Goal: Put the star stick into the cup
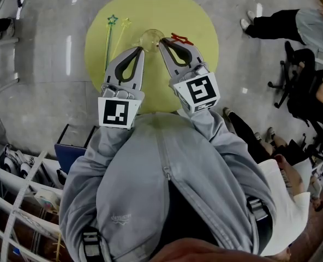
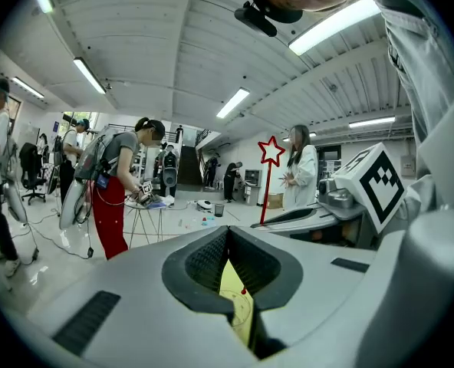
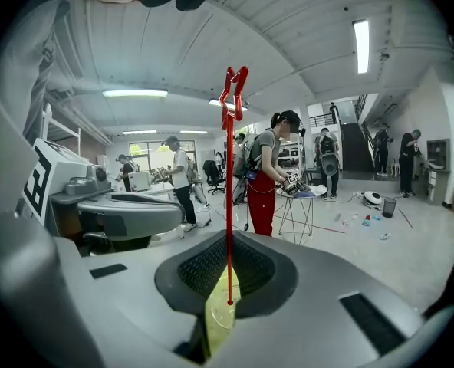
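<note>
Overhead, the round yellow-green tabletop stands on a grey floor, with the clear glass cup near its middle. The right tongs are clamped on the thin red plastic stick topped with an outlined star, holding it upright. The star rises well above the jaws, and the lower end hangs just below them. In both gripper views that end sits over the cup's rim, but whether it has entered the cup cannot be told.

The left tongs are closed on nothing, their tip just beside the cup's left side. The right tongs' tip is at the cup's right side, so the two crowd the cup from both sides.

Left of the cup, a teal star stick and a yellow star stick lie flat on the tabletop, apart from the cup.

Beyond the tabletop's right edge, seated people and a black office chair are near. A person in red trousers stands at a small folding table well behind.
</note>
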{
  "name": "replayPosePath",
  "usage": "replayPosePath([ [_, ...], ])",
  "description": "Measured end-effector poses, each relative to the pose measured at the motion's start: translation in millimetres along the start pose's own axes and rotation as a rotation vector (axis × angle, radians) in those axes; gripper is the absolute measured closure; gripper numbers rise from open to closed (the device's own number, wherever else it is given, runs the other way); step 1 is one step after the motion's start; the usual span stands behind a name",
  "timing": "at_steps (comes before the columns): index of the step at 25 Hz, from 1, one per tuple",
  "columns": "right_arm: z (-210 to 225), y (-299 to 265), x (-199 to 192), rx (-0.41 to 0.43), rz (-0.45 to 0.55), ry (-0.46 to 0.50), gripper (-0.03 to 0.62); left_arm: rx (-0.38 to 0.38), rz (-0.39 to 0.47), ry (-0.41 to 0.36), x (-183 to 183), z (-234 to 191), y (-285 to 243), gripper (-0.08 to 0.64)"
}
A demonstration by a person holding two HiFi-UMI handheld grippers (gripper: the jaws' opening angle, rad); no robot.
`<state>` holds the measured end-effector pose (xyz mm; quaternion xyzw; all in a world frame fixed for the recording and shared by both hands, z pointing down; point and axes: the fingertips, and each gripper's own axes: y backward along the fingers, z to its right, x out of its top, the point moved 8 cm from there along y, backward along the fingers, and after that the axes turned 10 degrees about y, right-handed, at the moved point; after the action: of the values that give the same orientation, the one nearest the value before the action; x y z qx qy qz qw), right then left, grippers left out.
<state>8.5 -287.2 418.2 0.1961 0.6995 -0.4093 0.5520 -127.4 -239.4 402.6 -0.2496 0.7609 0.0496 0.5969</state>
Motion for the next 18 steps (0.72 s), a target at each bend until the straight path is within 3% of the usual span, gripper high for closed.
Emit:
replayPosePath([
  [18,20,-57,-47,0.024,-0.082,-0.017,0.557,-0.015,-0.072,0.008,-29,-28,-46,0.543],
])
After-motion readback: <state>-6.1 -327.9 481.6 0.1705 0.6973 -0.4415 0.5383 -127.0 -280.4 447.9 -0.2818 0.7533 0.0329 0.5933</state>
